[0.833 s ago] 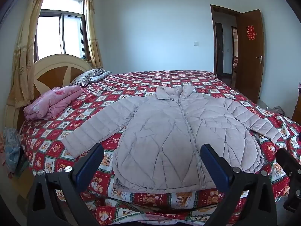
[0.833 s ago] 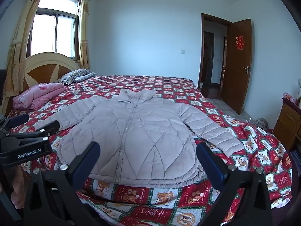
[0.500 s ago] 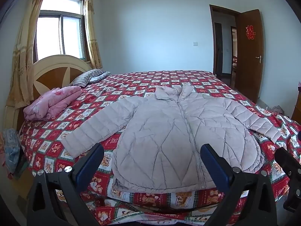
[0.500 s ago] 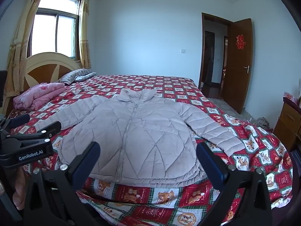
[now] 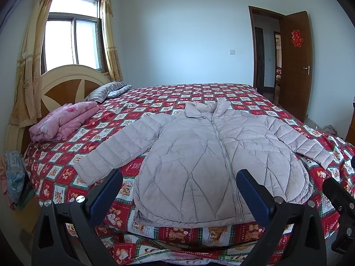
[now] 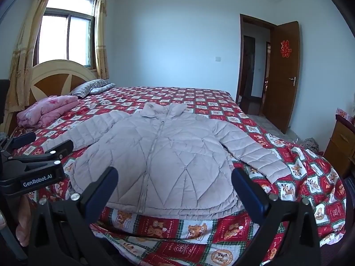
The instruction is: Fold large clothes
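In the left wrist view, a pale quilted jacket is laid flat, front up and zipped, on the near half of the bed. Its collar is pointed away toward the far wall and its hem is set along the near edge, so the long axis is run from hem to collar, with both sleeves spread out sideways. The left hand-held gripper is held wide apart above the hem, with nothing between its pads. The jacket is judged light, puffy and soft (likely slippery-shelled, so a pinch may slide); a sleeve cuff or a hem corner is judged the best place to be gripped.

In the right wrist view, the same jacket is seen from further right, collar again away from the camera. The right hand-held gripper is likewise spread open and empty over the hem. The right sleeve is angled toward the bed's edge, its cuff within reach. The left hand-held gripper is visible at the side, clear of the cloth.
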{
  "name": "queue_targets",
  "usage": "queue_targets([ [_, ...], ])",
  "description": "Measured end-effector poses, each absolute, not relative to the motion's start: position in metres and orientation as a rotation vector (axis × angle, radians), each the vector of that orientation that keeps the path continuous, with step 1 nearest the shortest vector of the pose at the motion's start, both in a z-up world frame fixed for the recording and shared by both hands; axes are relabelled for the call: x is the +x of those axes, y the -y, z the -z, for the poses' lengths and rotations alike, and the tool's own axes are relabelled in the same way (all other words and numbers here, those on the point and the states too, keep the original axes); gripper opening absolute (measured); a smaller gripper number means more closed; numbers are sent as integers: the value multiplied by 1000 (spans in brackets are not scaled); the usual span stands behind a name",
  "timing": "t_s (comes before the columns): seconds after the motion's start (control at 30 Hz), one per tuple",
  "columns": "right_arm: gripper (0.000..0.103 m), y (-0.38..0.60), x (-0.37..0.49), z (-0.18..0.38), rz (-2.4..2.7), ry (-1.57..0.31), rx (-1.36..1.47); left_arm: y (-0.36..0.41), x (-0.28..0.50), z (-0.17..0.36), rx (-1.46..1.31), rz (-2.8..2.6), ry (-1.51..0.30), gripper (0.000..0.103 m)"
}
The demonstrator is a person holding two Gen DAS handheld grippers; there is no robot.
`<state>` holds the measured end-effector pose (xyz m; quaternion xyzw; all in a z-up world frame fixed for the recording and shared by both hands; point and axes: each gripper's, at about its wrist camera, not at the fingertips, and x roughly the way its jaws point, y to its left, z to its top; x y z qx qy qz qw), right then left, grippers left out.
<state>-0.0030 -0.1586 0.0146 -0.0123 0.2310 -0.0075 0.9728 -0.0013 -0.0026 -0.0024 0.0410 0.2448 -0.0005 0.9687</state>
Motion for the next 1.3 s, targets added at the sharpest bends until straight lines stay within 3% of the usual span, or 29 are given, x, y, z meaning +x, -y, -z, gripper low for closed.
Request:
queue_targets([
  [1.3,103,155,-4,-11,8,-475,-20,-1,-2,0,88,-16,-476,102],
])
